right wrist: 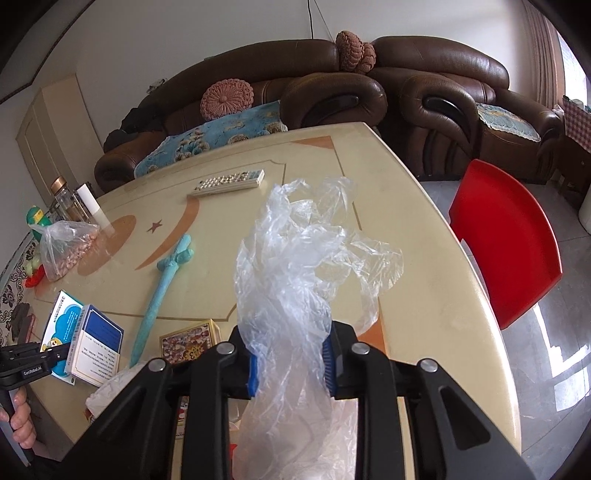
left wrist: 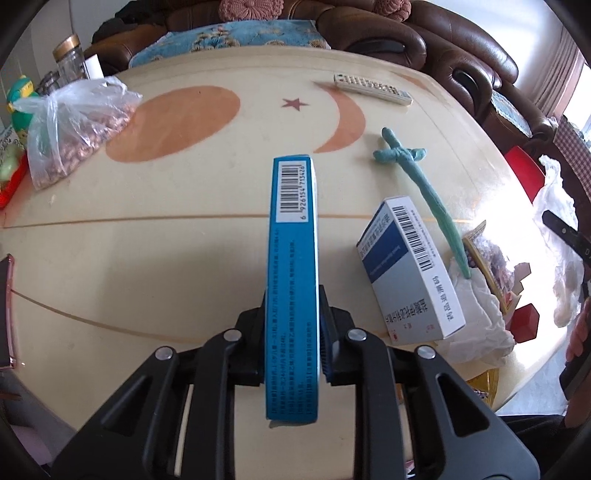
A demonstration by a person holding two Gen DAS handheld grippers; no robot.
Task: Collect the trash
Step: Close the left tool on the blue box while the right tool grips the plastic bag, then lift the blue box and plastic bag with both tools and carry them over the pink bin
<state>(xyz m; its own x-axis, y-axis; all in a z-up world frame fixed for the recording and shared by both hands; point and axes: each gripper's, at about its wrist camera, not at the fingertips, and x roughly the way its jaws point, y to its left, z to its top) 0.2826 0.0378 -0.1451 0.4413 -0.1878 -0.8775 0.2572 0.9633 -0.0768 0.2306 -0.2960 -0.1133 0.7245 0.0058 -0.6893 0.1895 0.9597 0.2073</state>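
Cream table (left wrist: 184,229) with orange moon and star; blue box (left wrist: 291,280); red chair (right wrist: 506,240).

A cream table (right wrist: 424,295) with orange moon, star and circle inlays fills the middle of the room; behind its far edge stands a brown leather sofa (right wrist: 295,74) with round pink knitted cushions (right wrist: 227,98) and a blue flowered cover (right wrist: 221,136) on the seat, and a matching armchair (right wrist: 461,85) stands to its right. A red plastic chair (right wrist: 509,236) stands at the table's right edge on a glossy grey tiled floor (right wrist: 554,350) that mirrors bright daylight; the wall (right wrist: 184,33) behind the sofa is plain white, with a cream cabinet (right wrist: 55,129) at the left and a curtain (right wrist: 546,55) at the far right.
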